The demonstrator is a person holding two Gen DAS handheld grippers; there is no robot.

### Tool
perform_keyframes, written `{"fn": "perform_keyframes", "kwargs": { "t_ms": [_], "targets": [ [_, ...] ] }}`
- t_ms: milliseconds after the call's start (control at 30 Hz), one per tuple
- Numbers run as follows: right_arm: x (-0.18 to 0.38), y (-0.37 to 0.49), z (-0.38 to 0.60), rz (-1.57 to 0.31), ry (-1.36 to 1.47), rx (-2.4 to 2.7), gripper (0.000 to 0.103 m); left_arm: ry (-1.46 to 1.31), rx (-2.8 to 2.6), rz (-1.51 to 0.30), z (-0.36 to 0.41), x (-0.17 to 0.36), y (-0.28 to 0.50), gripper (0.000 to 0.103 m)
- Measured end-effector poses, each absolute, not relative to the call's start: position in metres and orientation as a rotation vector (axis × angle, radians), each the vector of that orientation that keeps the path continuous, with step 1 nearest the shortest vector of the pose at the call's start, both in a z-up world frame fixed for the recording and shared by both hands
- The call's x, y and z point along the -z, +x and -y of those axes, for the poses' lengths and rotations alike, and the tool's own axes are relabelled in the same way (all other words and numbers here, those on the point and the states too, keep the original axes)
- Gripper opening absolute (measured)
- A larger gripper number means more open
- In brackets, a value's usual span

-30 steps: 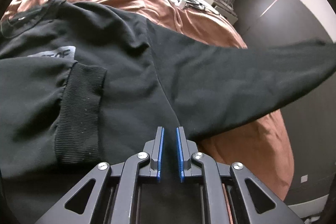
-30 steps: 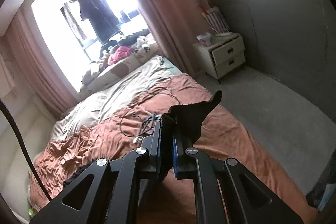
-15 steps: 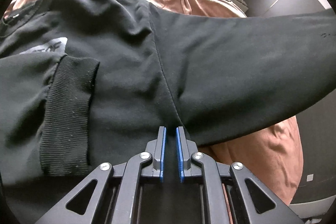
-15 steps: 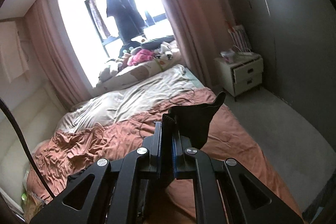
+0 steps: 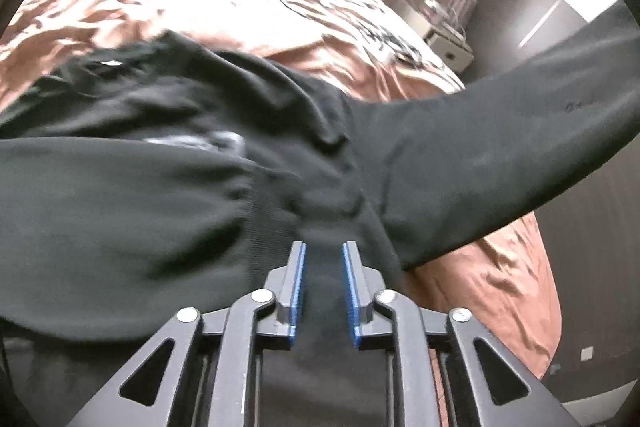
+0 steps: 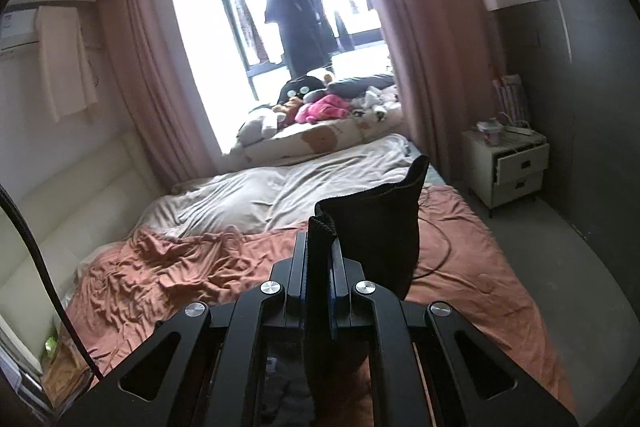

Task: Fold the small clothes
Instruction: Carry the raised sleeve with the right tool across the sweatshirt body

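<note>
Item: black sweatshirt (image 5: 200,195), spread over a rust-brown bedspread (image 5: 508,283); it fills the middle and left of the left wrist view. One sleeve (image 5: 500,155) is stretched up toward the right edge of that frame.

Left gripper (image 5: 324,287), lower centre: jaws have just been opening and are seen parted, with black cloth between them; no pressing of the pads on it can be made out.

Right gripper (image 6: 318,275), lower centre of the right wrist view: jaws pressed together, pinching the ribbed sleeve cuff (image 6: 376,227), which is raised clear of the bed.

Step in hand, as judged: the second sleeve is being carried in for a fold across the body.

Next move calls for: the cuff to be laid flat over the chest, then released.
</note>
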State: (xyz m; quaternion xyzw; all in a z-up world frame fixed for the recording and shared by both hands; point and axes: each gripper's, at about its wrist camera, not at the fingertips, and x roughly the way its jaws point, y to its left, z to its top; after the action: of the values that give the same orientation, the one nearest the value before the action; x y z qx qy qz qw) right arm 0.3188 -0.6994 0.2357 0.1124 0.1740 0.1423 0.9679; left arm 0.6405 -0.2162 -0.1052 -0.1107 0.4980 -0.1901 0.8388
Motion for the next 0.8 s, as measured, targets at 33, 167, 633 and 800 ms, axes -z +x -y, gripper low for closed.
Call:
{"fn": "perform_keyframes", "kwargs": {
  "t_ms": [33, 167, 633, 800],
  "targets": [
    [-0.238, 0.320, 0.698, -0.353, 0.227, -0.292, 0.004, -0.240, 0.397, -1.043, 0.206, 0.101, 0.638, 0.023],
    [-0.241, 0.332, 0.683, -0.359, 0.221, -0.318, 0.004, -0.243, 0.358, -0.969, 0.156, 0.075, 0.618, 0.034],
    [-0.240, 0.364, 0.629, -0.384, 0.197, -0.423, 0.004, -0.245, 0.169, -0.877, -0.003, 0.029, 0.585, 0.040],
    [-0.241, 0.372, 0.602, -0.392, 0.197, -0.446, 0.004, -0.258, 0.135, -0.858, -0.045, 0.031, 0.572, 0.040]
  ]
}}
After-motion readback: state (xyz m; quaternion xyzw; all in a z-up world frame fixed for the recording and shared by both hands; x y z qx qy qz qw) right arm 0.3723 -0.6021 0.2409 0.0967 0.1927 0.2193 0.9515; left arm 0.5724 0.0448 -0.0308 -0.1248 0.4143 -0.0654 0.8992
